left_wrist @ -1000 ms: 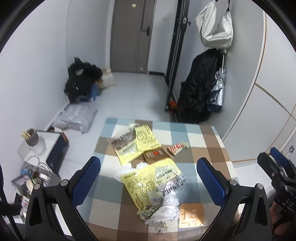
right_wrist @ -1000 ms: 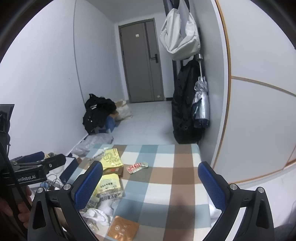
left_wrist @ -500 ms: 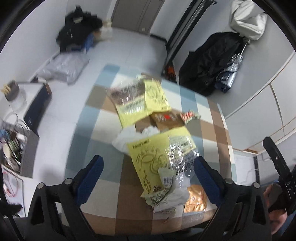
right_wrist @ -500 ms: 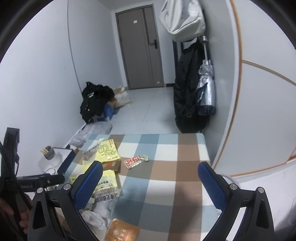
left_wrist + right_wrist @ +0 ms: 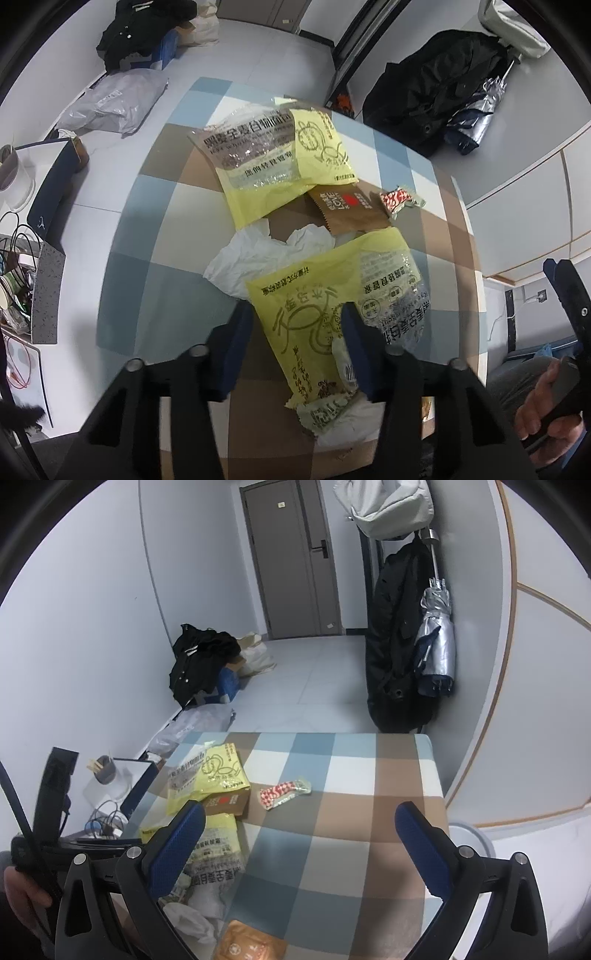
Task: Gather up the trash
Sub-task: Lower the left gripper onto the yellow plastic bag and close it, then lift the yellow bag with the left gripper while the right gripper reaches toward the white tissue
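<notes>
Checked tabletop [image 5: 147, 206], trash scattered. L gripper [image 5: 295, 328] closing astride nearer yellow wrapper [image 5: 314, 295], no pinch yet; R gripper [image 5: 299, 842] wide, empty. Next: finish pinch, lift.

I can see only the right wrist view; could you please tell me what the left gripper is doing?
Observer: The left gripper points down at the near yellow bag. Its jaws are closing, with the bag's left part between them.
Operator: Thank you. Is anything lying against that bag that my own finger hides?
Observer: Yes, a crumpled white tissue lies at the bag's far edge, partly tucked under it.
</notes>
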`<state>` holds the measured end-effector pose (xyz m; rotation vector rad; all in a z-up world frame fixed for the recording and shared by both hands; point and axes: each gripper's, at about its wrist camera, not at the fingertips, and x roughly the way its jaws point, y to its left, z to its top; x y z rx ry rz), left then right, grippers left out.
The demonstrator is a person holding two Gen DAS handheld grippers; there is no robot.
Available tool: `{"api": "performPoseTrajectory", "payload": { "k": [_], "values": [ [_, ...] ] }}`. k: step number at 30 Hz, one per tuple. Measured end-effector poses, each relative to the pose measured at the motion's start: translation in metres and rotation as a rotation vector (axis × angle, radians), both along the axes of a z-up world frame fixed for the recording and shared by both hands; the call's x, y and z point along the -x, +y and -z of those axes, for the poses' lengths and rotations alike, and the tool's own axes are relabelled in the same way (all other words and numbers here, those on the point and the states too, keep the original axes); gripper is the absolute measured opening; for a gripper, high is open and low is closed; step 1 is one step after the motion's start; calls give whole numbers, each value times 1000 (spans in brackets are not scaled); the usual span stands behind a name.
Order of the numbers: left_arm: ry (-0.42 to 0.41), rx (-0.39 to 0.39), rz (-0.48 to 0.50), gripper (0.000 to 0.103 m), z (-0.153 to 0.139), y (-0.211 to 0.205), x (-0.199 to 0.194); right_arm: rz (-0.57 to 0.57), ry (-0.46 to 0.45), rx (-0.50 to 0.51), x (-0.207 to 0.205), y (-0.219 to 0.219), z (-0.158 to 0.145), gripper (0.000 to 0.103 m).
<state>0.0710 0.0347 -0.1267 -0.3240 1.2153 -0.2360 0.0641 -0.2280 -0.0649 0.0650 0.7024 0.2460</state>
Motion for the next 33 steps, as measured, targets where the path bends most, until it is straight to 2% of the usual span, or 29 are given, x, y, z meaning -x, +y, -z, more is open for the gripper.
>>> {"api": "performPoseTrajectory", "payload": {
  "k": [1,7,11,33],
  "values": [
    [5,1,0,31,1,0,0,-1,3,0,-1,0,0,103],
    [2,-15,-19,11,-1,-2,-3,5,16,-2,0,-2,1,103],
    [-22,-12,-29,4,-6,-9,-6,7,15,2,2,-3,1,103],
    [-308,-4,3,2,-74,-51,5,61,-27,29,35,-26,-3,103]
  ]
}}
